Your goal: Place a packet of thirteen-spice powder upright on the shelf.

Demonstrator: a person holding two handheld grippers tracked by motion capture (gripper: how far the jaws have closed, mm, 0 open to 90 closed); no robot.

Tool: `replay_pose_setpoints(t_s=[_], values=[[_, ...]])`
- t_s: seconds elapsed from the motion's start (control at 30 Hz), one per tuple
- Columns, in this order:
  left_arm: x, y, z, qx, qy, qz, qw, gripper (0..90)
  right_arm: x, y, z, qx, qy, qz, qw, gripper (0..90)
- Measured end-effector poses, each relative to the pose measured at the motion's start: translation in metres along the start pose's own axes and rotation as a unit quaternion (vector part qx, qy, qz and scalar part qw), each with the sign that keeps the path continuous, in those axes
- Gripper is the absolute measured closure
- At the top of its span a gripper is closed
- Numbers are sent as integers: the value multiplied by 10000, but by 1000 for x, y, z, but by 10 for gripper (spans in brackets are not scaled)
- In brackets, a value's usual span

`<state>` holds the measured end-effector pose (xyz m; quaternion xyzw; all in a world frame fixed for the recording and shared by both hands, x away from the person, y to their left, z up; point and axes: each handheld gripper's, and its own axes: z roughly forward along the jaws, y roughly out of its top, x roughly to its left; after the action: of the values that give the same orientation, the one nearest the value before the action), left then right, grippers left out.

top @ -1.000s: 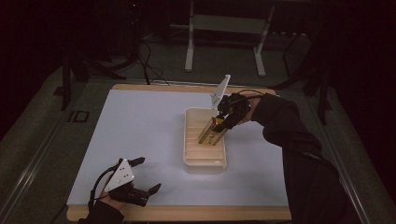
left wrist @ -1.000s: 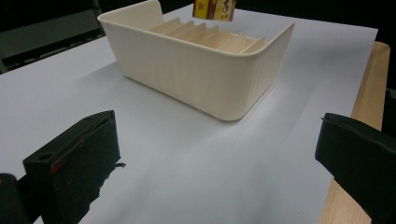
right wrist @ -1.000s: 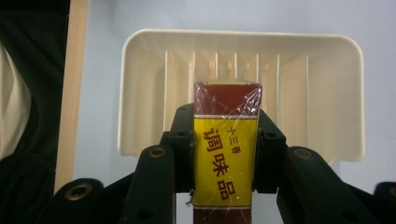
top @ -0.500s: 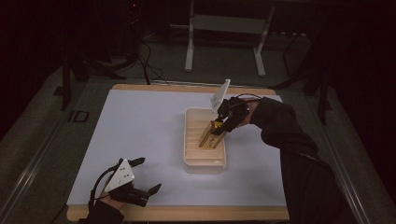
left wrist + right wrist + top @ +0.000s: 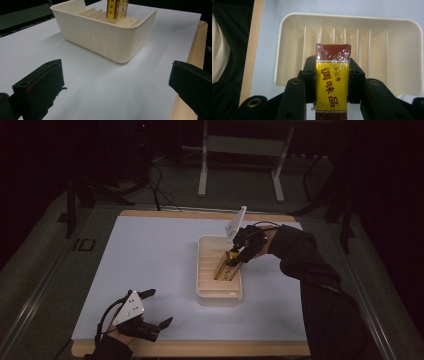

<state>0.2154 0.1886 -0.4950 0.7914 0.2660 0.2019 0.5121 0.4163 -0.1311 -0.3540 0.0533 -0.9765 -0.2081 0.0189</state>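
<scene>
We see a glossy cellophane-wrapped box [image 5: 332,85], a matt ribbed plastic bin [image 5: 105,37], and a wood-edged tabletop [image 5: 200,348] under smooth paper.

A dim lab or studio: a white-topped table [image 5: 150,255] amid stand legs [image 5: 202,170] and floor cables [image 5: 160,190].

Yellow-and-maroon wrapped box [image 5: 332,85], tilted, lower end inside the cream slotted tray [image 5: 204,292].

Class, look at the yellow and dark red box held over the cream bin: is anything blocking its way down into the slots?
Nothing visible blocks it. The right tool grips the box above the divided bin, whose slots look empty beneath it.
</scene>
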Motion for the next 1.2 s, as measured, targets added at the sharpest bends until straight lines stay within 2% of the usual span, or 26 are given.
replay_pose_setpoints(t_s=[0.13,0.33,0.6,0.8,1.2], values=[[0,0,0,13,-8,-10,10000,0,1,0,3,70,21,-29,10000,676],[0,0,0,17,-12,-7,10000,0,-1,-1,15,373,14,37,9993,676],[0,0,0,33,-27,-1,10000,0,-2,2,30,494,49,41,9988,676],[0,0,0,30,-25,4,10000,0,-3,5,40,560,39,16,9984,675],[0,0,0,34,-29,11,10000,0,-4,0,56,441,87,76,9990,674]])
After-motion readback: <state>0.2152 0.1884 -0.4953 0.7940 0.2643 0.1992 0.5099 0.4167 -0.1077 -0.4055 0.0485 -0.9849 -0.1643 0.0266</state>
